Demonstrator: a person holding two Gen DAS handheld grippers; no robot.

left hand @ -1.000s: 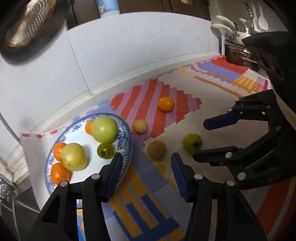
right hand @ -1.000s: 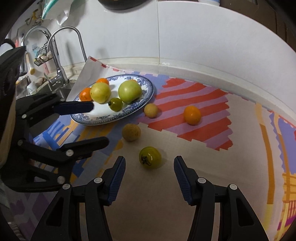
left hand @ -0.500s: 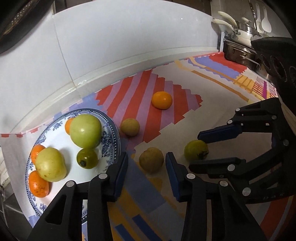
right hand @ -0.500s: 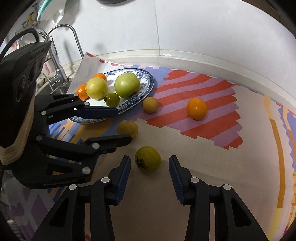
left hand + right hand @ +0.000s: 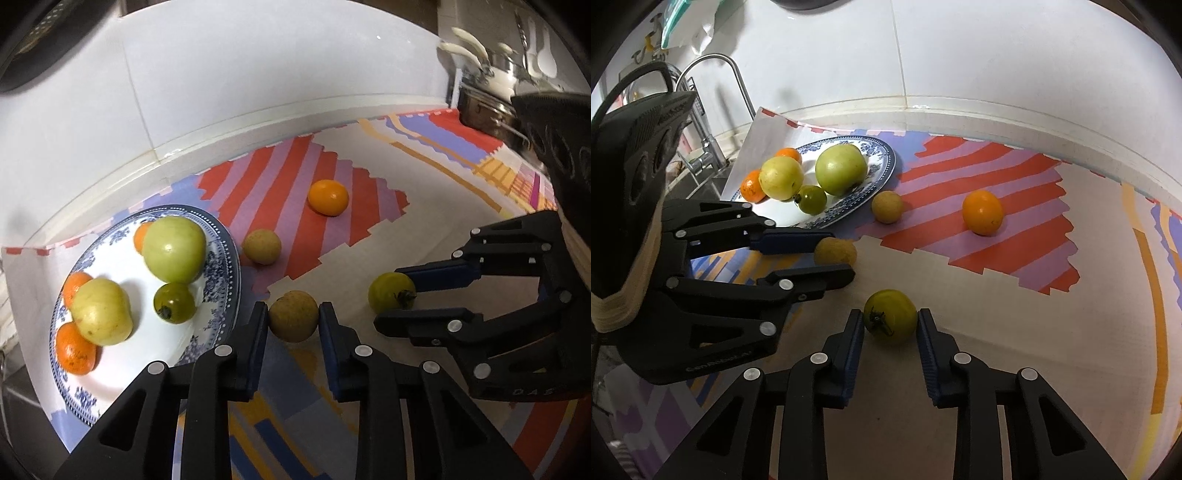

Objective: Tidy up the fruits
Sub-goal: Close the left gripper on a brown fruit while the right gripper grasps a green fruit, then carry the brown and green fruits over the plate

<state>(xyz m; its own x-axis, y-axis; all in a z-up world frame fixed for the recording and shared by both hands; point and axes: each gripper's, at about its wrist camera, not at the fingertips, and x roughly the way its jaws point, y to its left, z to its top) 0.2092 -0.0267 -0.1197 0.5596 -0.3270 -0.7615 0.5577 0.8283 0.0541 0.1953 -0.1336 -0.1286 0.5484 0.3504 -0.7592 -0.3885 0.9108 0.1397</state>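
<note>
Left wrist view: my left gripper (image 5: pixel 293 320) has just been closing, and its blue pads now press both sides of a brown round fruit (image 5: pixel 293 320) that sits on the patterned mat (image 5: pixel 369 229) just beside the blue-and-white plate (image 5: pixel 225 240). On the plate lie two large green fruits, a small dark green tomato (image 5: pixel 174 302) and three small oranges. Loose on the mat: a second brown fruit (image 5: pixel 262 246) near the plate rim and an orange (image 5: pixel 328 196) farther back. To the right, my right gripper (image 5: pixel 400 301) sits around a yellow-green tomato (image 5: pixel 391 297).

Right wrist view: my right gripper (image 5: pixel 890 325) has likewise just been closing; its pads touch the yellow-green tomato (image 5: pixel 890 320) on either side, stem end turned towards the left pad. The tomato rests on the pale part of the mat, apart from the plate (image 5: pixel 882 170). My left gripper (image 5: pixel 834 258) shows at the left, clamped on its brown fruit (image 5: pixel 835 252).

Step in hand, as I judge it: double grasp done, lift not yet begun. Next move calls for raising both fruits clear and carrying them to the plate, placing into the bare patch near the front rim without knocking the fruit there. Both are round; risk of slipping or rolling on release.
</note>
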